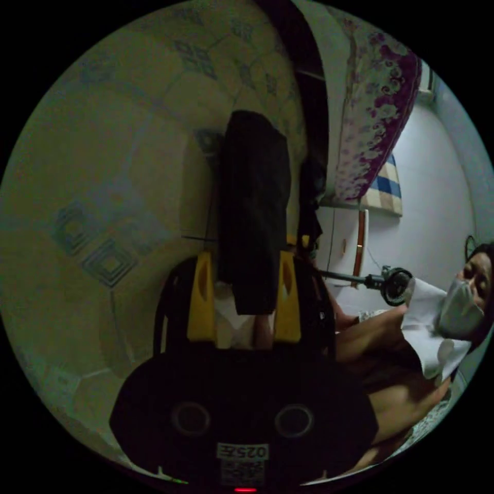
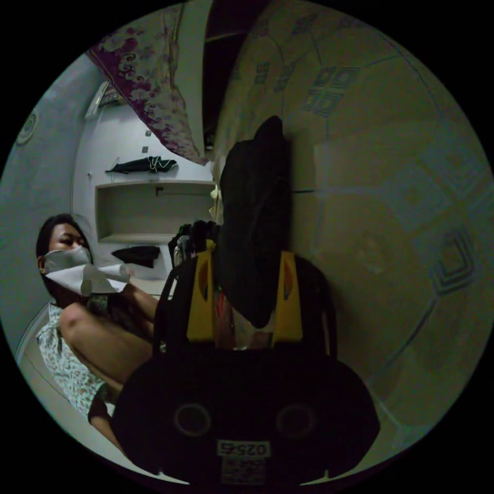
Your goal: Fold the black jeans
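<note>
clamping dark cloth between yellow jaws, the left hand-held gripper (image 1: 244, 296) grips the black jeans (image 1: 254, 206); the right hand-held gripper (image 2: 244, 296) likewise pinches them, lifted against the patterned tile floor (image 1: 103, 180).

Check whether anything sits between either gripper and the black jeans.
Nothing visible does. The left gripper has black jeans fabric directly between its yellow jaws, and the right gripper likewise holds dark fabric. Each piece hangs against the patterned tiled floor.
</note>
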Available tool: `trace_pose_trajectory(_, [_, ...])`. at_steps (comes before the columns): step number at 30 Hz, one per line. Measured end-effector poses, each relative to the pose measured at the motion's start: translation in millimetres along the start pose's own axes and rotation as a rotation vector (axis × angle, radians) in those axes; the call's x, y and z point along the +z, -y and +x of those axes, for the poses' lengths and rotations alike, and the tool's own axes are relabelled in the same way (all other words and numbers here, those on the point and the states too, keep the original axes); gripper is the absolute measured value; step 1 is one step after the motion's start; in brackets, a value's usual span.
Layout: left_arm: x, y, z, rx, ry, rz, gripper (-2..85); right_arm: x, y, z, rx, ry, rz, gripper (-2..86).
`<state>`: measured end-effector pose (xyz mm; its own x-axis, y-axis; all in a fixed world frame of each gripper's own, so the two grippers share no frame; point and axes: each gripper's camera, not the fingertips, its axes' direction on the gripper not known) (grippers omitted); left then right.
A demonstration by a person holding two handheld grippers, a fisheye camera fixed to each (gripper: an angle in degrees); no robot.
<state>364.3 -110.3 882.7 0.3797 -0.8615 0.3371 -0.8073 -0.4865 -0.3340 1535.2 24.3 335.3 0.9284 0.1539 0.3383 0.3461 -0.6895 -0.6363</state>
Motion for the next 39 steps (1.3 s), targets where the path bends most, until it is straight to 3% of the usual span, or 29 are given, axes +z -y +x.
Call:
trace_pose_trajectory(7, [-62.9, -37.9, 15.8, 0.114, 0.197, 0.005, 6.9, 29.0, 25.0, 15.9, -0.002, -0.17, -0.09, 9.2])
trace_pose_trajectory(10, [-90.9, -59.0, -4.9, 0.018, 0.076, 0.047, 4.1, 45.1, 38.2, 26.8, 0.002, -0.196, -0.141, 6.7])
trace_pose_trajectory(12, [-117.5, -78.2, -24.2, -0.019, -0.058, 0.057, 2.9, 63.4, 45.0, 46.1, 0.086, -0.103, -0.206, 5.4])
trace_pose_trajectory(16, [-157.7, -125.8, -31.9, -0.08, -0.085, -0.007, 2.7, 92.0, 25.6, 67.2, 0.334, 0.171, -0.255, 4.8])
trace_pose_trajectory(18, [-177.0, -175.5, -47.5, -0.165, -0.233, -0.044, 2.6, 116.4, 8.4, 53.7, 0.43, 0.249, -0.276, 4.7])
trace_pose_trajectory(22, [-222.6, -244.4, -56.2, -0.16, -0.49, -0.013, 2.3, 164.6, 18.0, -9.5, 0.34, 0.202, -0.359, 4.5])
trace_pose_trajectory(26, [-327.0, -317.8, -23.1, -0.047, -0.62, 0.208, 2.1, 259.1, 67.8, -117.3, 0.125, 0.155, -0.485, 4.5])
trace_pose_trajectory(34, [-595.2, -562.9, 86.7, 0.121, -0.484, 0.886, 2.2, 569.7, 104.2, -343.4, -0.301, 0.252, -0.948, 4.6])
trace_pose_trajectory(39, [-799.5, -757.1, 230.6, 0.184, 0.003, 1.213, 2.3, 810.6, 61.3, -516.5, -0.613, 0.424, -1.169, 4.8])
